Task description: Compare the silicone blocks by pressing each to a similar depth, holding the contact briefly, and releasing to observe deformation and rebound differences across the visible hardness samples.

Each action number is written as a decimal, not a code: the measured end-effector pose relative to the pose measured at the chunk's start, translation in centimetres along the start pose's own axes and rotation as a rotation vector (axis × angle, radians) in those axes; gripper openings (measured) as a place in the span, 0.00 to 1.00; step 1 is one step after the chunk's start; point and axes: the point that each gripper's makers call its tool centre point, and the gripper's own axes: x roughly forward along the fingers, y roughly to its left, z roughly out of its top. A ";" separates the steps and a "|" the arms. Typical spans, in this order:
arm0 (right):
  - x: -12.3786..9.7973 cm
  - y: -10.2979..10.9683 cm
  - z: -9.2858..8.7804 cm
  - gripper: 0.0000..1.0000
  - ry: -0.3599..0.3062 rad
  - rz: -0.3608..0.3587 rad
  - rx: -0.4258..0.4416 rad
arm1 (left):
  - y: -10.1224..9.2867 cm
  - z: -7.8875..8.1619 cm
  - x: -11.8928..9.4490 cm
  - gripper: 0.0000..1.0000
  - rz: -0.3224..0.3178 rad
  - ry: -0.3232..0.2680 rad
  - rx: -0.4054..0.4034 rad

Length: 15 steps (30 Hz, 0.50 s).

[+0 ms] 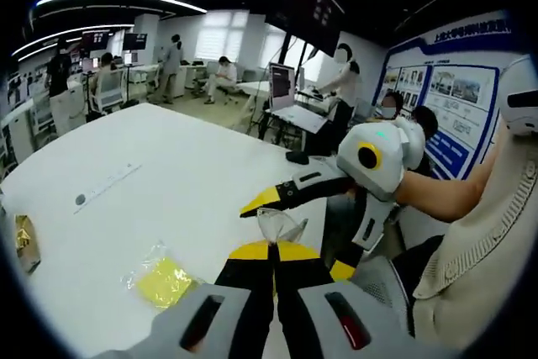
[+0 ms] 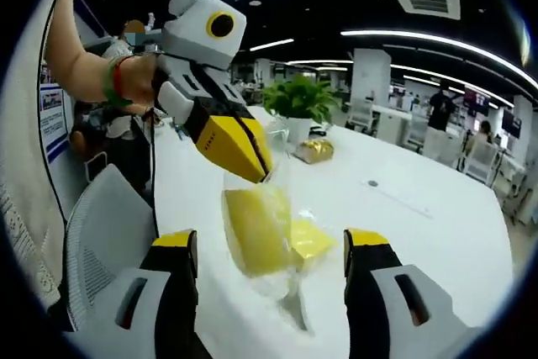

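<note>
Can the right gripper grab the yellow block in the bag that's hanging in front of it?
Probably yes. The right gripper is open, and the yellow block in its clear bag hangs between the jaws, held up by the left gripper.

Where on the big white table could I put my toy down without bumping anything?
The wide white table is bare between the yellow bagged block and the far edge, past the thin strip. It is crowded near the chair, where the left gripper and right gripper meet around a clear bag.

Left gripper (image 1: 273, 251) closed; right gripper (image 2: 271, 251) spread wide.
</note>
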 end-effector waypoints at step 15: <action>-11.0 -4.2 -5.6 0.82 -0.019 -0.301 0.234 | 3.2 -1.1 9.0 0.00 -0.007 -0.052 -0.180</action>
